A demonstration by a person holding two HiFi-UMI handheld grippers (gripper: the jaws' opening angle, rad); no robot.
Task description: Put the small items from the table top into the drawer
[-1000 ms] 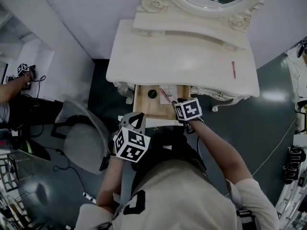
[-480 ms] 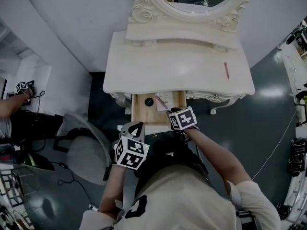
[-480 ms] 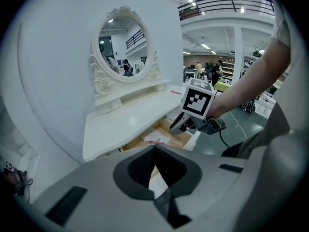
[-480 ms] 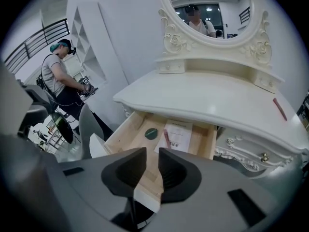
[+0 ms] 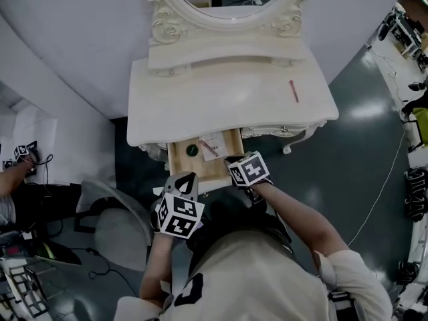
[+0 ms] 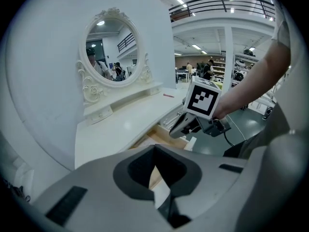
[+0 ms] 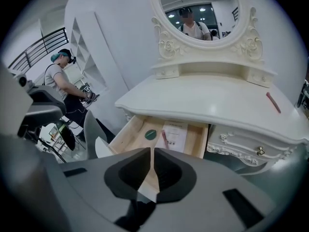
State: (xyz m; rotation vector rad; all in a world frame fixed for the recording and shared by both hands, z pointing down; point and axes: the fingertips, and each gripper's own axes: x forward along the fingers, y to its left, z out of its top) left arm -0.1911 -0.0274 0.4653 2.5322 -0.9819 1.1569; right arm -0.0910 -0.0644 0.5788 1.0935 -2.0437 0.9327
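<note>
From the head view, the left hand-held gripper (image 5: 186,178) hangs just in front of the open drawer (image 5: 175,166) of the white bench (image 5: 221,99), near the drawer's left front corner. The right hand-held gripper (image 5: 233,160) is over the drawer's right front corner. Just beyond the right hand-held gripper's tips, inside the drawer, lie a green disc (image 5: 192,150), a paper sheet (image 5: 212,141) and a pink pen (image 5: 208,148) that rests across the sheet. A red pen (image 5: 293,91) lies on the bench top, well beyond the right hand-held gripper and off to its right. In the left gripper view, the left hand-held gripper (image 6: 155,164) is clenched on nothing, with only a thin seam between its jaws. The drawer (image 6: 161,138) is straight ahead of it, and the right hand-held gripper (image 6: 183,128) is ahead to its right. In the right gripper view, the right hand-held gripper (image 7: 152,166) has just been closing. Its jaws are drawn together and nothing is between them. The green disc (image 7: 150,134), paper sheet (image 7: 177,132) and pink pen (image 7: 164,138) lie in the drawer just ahead of its tips. The red pen (image 7: 273,102) lies on the bench (image 7: 207,98), far ahead and to its right, below the oval mirror (image 7: 200,13).
</note>
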